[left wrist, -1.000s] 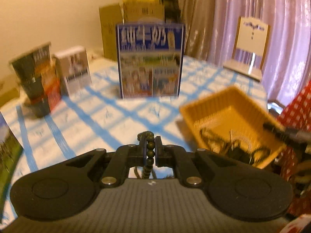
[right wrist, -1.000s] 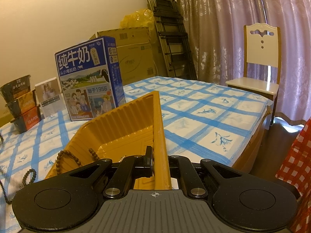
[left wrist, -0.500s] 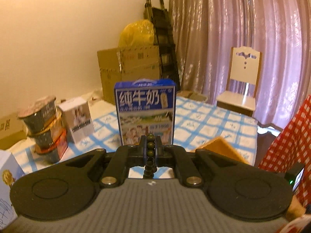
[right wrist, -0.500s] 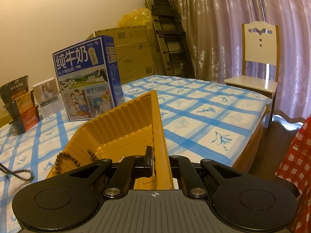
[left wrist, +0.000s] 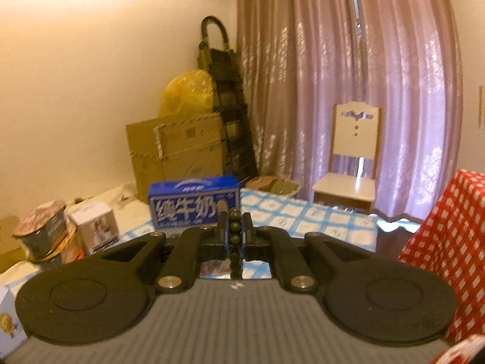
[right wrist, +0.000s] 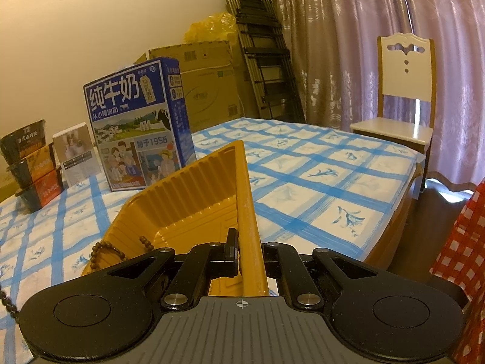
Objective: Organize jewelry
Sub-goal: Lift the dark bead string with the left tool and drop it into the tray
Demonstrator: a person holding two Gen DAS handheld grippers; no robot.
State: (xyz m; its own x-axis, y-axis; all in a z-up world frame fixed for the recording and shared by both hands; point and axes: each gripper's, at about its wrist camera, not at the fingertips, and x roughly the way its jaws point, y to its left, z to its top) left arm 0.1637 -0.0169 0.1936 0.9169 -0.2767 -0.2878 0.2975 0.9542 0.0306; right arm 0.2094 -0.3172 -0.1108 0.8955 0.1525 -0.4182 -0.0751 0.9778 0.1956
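Observation:
My left gripper (left wrist: 234, 221) is shut on a dark green bead strand (left wrist: 235, 239) and holds it high above the table; the beads run down between the fingers. My right gripper (right wrist: 247, 236) is shut on the near rim of an orange tray (right wrist: 194, 194) that rests tilted on the blue-checked tablecloth. A brown bead string (right wrist: 106, 247) hangs over the tray's left rim. A dark bead strand (right wrist: 4, 298) hangs at the far left edge of the right wrist view.
A blue milk carton (right wrist: 139, 124) stands behind the tray, with a white box (right wrist: 75, 154) and stacked noodle cups (right wrist: 30, 163) to its left. A white chair (right wrist: 403, 91), cardboard boxes (right wrist: 206, 75), a folded ladder (right wrist: 260, 48) and curtains are beyond the table. Red checked cloth (right wrist: 466, 261) is at right.
My left gripper has risen and tilted up with the green beads, so the table and tray dropped out of its view. My right gripper stays shut on the tray rim.

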